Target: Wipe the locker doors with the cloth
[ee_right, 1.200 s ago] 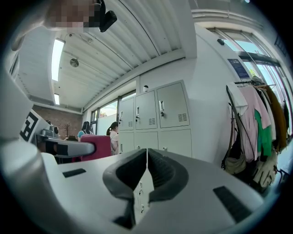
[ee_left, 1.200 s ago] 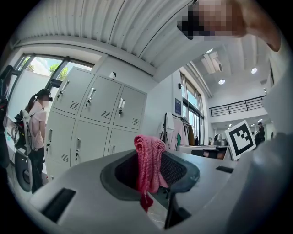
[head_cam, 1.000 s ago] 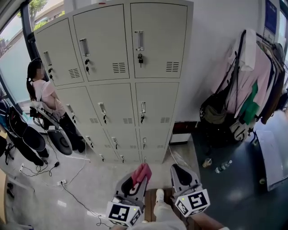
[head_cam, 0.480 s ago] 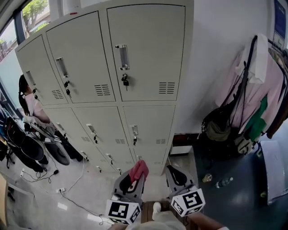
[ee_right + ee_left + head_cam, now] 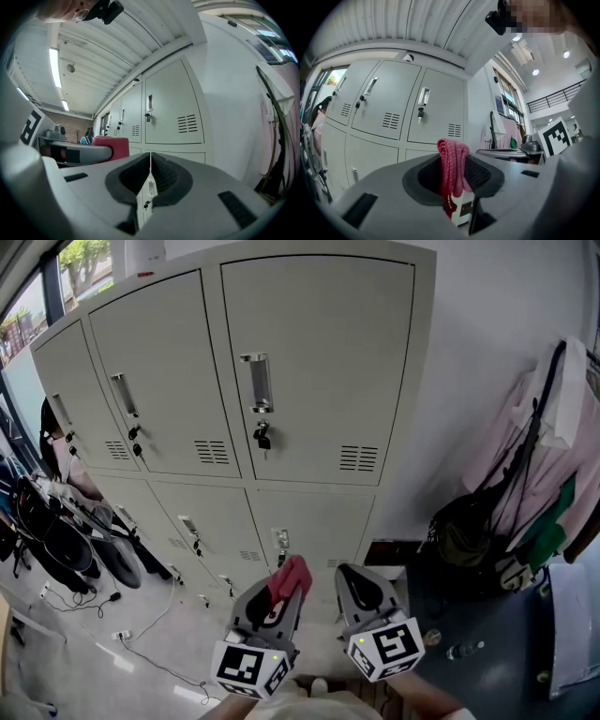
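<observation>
Closer now, the lockers (image 5: pixel 178 362) fill much more of the head view than they did a moment ago. Both grippers have come nearer to the doors.

Far off to the left of the left jaws, a person (image 5: pixel 54 432) sits beside the lockers.

The left gripper (image 5: pixel 284 585) has its jaws squeezed on the pink cloth (image 5: pixel 292 575). The cloth is folded up and held between the two jaws. Its top pokes out past the tips. The cloth is not touching any door. It is in the air in front of the lockers.

Ahead of these jaws and higher up is the top right door (image 5: pixel 323 343). It has a long handle (image 5: pixel 256 382), and a key (image 5: pixel 263 436) hangs just under the handle.

The right gripper (image 5: pixel 360 583) is just beside the left one. Its jaws are pressed flat together, with only a thin line between them. It holds nothing. From the right gripper view, the cloth shows to the left of these jaws. The same door, with its little air slots (image 5: pixel 187 123), stands ahead of them and higher up.

To the right of the right jaws is a white wall (image 5: pixel 469 352). Farther right, clothes (image 5: pixel 548 442) hang on a rack, and a dark bag (image 5: pixel 462 532) hangs below them.
</observation>
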Demonstrator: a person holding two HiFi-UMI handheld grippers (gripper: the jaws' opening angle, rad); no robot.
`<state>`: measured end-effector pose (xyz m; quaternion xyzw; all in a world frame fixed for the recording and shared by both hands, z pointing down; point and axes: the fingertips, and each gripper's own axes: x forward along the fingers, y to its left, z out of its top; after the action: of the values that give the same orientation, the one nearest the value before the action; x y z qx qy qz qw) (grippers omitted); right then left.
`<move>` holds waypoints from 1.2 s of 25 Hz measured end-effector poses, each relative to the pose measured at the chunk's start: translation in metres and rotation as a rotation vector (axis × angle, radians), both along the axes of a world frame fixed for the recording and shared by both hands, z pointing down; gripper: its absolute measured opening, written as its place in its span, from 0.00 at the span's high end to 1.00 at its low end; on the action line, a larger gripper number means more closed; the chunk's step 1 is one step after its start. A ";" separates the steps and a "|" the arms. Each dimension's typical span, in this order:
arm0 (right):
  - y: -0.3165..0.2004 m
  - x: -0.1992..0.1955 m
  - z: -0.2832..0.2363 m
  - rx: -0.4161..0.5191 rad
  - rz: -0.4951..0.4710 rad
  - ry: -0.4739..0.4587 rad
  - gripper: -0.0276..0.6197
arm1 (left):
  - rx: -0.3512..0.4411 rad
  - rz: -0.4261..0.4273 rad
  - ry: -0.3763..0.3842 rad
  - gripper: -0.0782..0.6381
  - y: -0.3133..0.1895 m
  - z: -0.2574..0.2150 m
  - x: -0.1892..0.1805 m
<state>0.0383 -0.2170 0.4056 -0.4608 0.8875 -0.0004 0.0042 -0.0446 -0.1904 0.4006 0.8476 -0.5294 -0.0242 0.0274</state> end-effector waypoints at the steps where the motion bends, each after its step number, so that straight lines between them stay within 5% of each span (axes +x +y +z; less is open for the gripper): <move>1: -0.008 -0.004 -0.005 0.006 -0.005 -0.002 0.95 | 0.000 -0.002 0.005 0.72 -0.007 -0.003 -0.002; 9: -0.048 -0.028 -0.045 0.047 -0.021 -0.008 0.95 | 0.015 0.010 0.006 0.72 -0.051 -0.044 -0.019; 30: -0.101 -0.061 -0.199 0.243 -0.016 -0.066 0.95 | 0.242 -0.013 -0.095 0.72 -0.103 -0.191 -0.039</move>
<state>-0.0225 -0.3184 0.2068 -0.4496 0.8840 0.0922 0.0892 -0.0831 -0.2935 0.2093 0.8415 -0.5286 -0.0482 -0.1004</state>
